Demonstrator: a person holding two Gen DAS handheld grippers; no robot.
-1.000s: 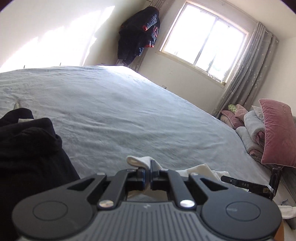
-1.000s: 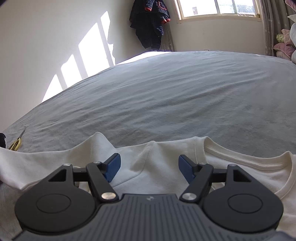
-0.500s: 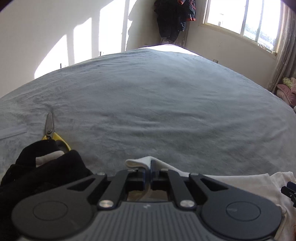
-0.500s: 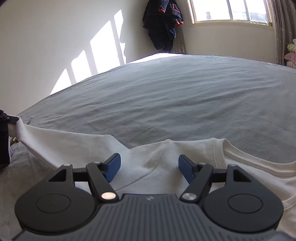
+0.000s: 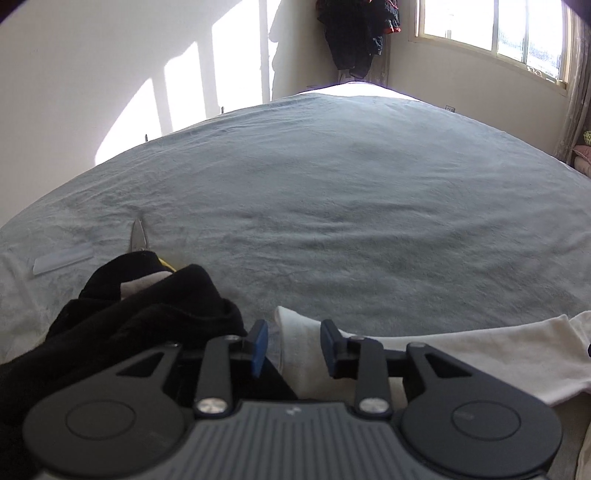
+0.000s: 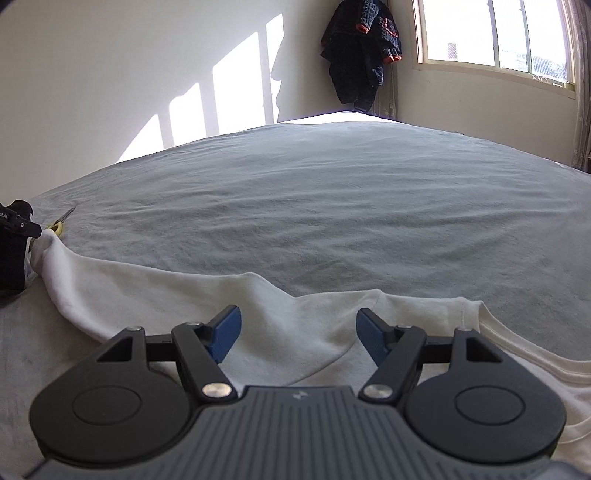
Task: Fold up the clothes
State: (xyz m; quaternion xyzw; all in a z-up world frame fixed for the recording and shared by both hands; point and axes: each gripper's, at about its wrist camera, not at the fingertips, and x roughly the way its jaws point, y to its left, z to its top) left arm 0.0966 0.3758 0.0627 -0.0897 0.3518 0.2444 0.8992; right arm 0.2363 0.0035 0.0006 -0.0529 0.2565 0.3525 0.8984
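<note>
A white T-shirt [image 6: 295, 332] lies spread on the grey bed sheet [image 6: 332, 221], its collar [image 6: 517, 343] at the right. One sleeve stretches left to its tip [image 6: 44, 243], beside my left gripper [image 6: 16, 221]. In the left wrist view my left gripper [image 5: 293, 345] has its jaws opening; the sleeve end [image 5: 299, 332] lies between the blue pads [image 5: 258, 347], which stand off it. My right gripper [image 6: 299, 332] hangs open just over the shirt's shoulder, with nothing pinched.
A heap of black clothing [image 5: 147, 314] sits left of the left gripper. Behind it lie yellow-handled scissors [image 5: 137, 236] and a white strip [image 5: 62, 260]. A dark jacket [image 6: 364, 48] hangs in the far corner beside the window [image 6: 495, 33].
The left gripper's jaws, shut on the sleeve end before, have parted and the cloth lies loose between them. Its view swung left. The sleeve has been drawn out to the left.
</note>
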